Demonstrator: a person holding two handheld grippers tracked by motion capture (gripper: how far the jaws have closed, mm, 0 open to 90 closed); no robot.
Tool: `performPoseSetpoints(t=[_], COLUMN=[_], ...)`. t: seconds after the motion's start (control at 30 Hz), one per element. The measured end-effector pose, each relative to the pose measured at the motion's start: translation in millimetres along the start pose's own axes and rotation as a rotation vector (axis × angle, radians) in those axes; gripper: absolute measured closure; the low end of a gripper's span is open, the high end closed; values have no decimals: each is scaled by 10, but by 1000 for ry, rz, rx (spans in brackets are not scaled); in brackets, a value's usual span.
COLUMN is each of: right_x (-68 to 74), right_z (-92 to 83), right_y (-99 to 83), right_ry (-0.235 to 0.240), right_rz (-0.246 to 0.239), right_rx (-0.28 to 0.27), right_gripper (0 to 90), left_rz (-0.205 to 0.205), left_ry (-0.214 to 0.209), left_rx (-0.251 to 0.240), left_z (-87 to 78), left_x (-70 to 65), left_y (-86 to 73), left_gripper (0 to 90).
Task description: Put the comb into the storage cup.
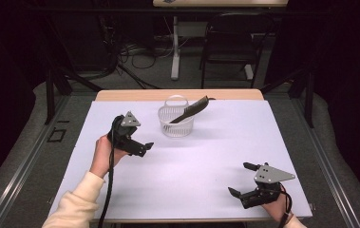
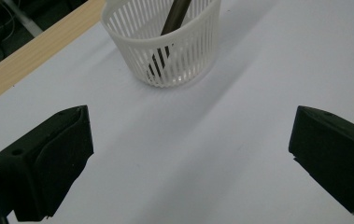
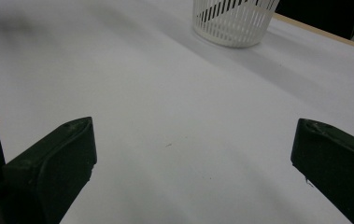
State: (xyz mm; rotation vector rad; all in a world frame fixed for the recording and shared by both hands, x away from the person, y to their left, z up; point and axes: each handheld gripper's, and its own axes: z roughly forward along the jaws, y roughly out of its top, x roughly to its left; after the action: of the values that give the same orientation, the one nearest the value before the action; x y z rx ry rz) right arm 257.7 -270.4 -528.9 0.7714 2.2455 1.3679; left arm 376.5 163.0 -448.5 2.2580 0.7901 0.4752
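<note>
— Two grippers are resting over the white table (image 1: 206,161) in the high view: the left gripper (image 1: 145,146) is sitting near the white slotted basket (image 1: 175,124), which is holding a dark comb (image 1: 192,110), while the right gripper (image 1: 240,179) is waiting well apart.

— And up close?

— Left gripper view: jaws are gaping empty, basket (image 2: 174,60) lying ahead. Right gripper view: jaws are likewise spreading wide, basket (image 3: 233,23) standing far off.

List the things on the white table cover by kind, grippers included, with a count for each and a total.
White slotted basket: 1
Dark comb, leaning in the basket: 1
Hand-held grippers: 2, the left gripper and the right gripper, both with jaws apart and holding nothing
Total: 4
</note>
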Motion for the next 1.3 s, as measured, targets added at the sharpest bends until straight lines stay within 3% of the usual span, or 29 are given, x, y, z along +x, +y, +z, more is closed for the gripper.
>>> performPoseSetpoints(t=[0.3, 0.9, 1.3], right_x=[1, 0, -2], right_z=[1, 12, 15], right_y=[1, 1, 0], right_ry=[0, -1, 0], right_rz=[1, 4, 3], right_rx=[-1, 4, 7], right_gripper=[0, 0, 0], left_rz=[-8, -30, -67], left_ry=[14, 27, 22], left_rx=[-24, -25, -30], left_z=[-115, -238, -213], left_x=[-75, -216, -293], left_y=[-138, -444, -684], left_gripper=[0, 0, 0])
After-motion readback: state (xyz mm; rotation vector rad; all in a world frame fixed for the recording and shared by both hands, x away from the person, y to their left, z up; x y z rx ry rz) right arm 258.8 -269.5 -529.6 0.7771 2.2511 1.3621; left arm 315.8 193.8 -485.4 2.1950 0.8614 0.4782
